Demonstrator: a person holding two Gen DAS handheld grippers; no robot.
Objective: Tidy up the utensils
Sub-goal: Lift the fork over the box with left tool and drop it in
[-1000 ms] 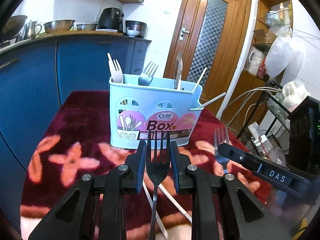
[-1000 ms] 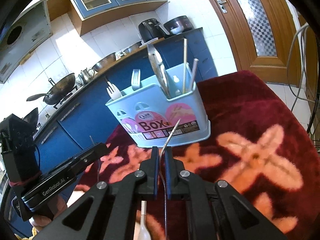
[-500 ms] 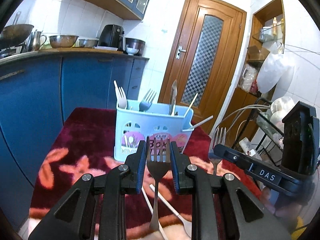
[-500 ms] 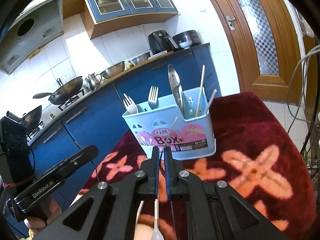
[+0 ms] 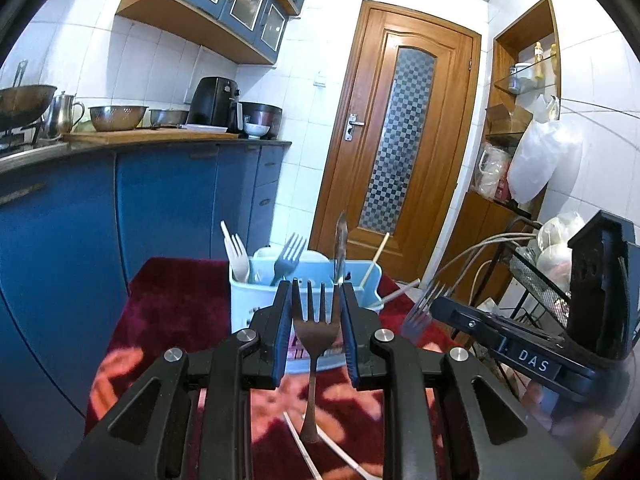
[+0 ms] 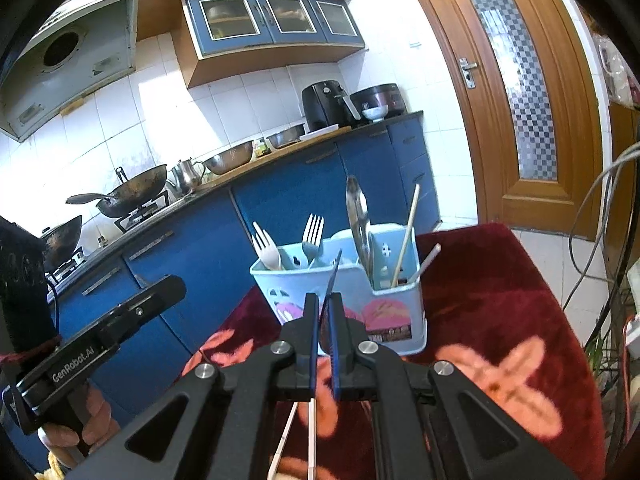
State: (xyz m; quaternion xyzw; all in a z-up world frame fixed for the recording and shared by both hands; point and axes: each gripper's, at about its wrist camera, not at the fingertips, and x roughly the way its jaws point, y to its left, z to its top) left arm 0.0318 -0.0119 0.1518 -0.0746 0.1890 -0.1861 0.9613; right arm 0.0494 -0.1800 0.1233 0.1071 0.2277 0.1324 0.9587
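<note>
Your left gripper (image 5: 315, 312) is clamped on a dark metal fork (image 5: 314, 330), tines up between the blue pads, handle hanging down over the cloth. Your right gripper (image 6: 324, 320) is squeezed nearly flat on a second fork (image 6: 333, 276), seen edge-on as a thin blade rising above the pads; from the left wrist view its tines (image 5: 420, 312) show beside the other gripper's black body.

Both forks are held above the table, just in front of the pale blue utensil box (image 6: 384, 308). The box stands upright on a deep red cloth (image 6: 500, 280) with orange flower shapes. It already holds a white plastic fork (image 6: 266, 250) and a grey fork (image 6: 312, 236) on one side, a metal utensil (image 6: 358, 216) in the middle, and chopsticks (image 6: 406, 236) leaning out of the far compartment. Two pale thin sticks (image 5: 304, 448) lie loose on the cloth below your grippers.

Around you is a kitchen: blue base cabinets (image 5: 160, 208) under a dark counter with steel bowls (image 5: 116, 117), a kettle (image 5: 64, 114) and a black air fryer (image 5: 214, 100); a wok (image 6: 134, 194) sits on the stove. White tiles cover the walls, blue glass-fronted cupboards (image 6: 272, 20) hang above, and a wooden door (image 5: 400, 152) with a chequered glass panel stands behind the table
</note>
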